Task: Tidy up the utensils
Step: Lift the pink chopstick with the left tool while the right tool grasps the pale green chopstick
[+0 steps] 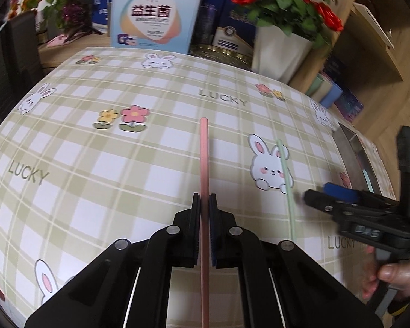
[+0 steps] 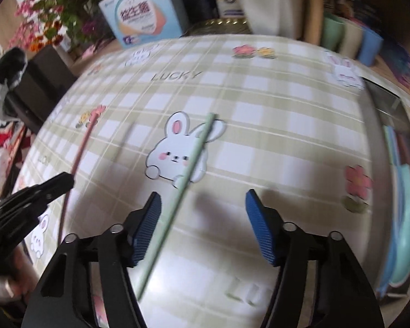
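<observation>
my left hand-held gripper (image 1: 204, 205) is clenched on the pink stick (image 1: 204, 158). the right hand-held gripper (image 2: 203, 205) gapes over the green stick (image 2: 189, 169) on the desk (image 2: 273, 114). probably light, stiff, slippery; i'd pinch mid-length.

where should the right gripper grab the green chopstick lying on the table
Grip the green chopstick on its near stretch, straddling it from above with the pads closing across its width. It is a thin stick lying flat on the tablecloth, so only its narrow sides offer purchase. The right gripper is open, with the stick beside its left pad; shifting slightly left should centre it.
</observation>
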A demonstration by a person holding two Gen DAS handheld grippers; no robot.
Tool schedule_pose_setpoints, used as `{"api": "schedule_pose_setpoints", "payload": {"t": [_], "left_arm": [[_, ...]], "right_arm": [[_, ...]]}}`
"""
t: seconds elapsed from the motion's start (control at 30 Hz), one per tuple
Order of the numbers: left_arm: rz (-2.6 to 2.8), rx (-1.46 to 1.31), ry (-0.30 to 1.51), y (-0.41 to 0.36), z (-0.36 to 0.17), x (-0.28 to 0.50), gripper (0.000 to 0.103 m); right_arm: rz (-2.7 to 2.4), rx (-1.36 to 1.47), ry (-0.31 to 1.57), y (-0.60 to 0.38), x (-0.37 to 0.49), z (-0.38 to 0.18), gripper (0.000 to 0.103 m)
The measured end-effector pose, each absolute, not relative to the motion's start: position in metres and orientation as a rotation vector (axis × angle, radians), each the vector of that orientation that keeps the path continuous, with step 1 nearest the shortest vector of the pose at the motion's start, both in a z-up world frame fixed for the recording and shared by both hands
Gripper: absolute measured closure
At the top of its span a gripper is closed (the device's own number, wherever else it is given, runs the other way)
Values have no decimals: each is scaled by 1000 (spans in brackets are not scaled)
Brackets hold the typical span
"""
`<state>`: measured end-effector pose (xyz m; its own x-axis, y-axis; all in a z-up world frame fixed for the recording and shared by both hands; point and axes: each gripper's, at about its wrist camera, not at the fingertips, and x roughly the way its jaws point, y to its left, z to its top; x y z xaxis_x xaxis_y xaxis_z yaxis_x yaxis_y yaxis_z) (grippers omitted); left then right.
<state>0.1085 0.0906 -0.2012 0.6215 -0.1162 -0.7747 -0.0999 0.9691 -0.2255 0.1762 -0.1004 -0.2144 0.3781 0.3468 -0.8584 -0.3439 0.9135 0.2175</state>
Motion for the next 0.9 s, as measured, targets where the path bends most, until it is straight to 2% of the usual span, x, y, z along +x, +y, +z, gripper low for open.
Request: {"api": "schedule_pose_setpoints", "payload": {"t": [0.27, 0.5, 0.9], "left_arm": [[29, -281, 892, 109, -203, 104, 97], [32, -281, 890, 112, -204, 103, 97], [37, -273, 890, 110, -203, 102, 97]], "right_arm": [[412, -72, 1092, -68, 171, -227, 59], [361, -108, 1065, -73, 169, -226, 80], [386, -141, 1041, -67, 157, -227, 97]]}}
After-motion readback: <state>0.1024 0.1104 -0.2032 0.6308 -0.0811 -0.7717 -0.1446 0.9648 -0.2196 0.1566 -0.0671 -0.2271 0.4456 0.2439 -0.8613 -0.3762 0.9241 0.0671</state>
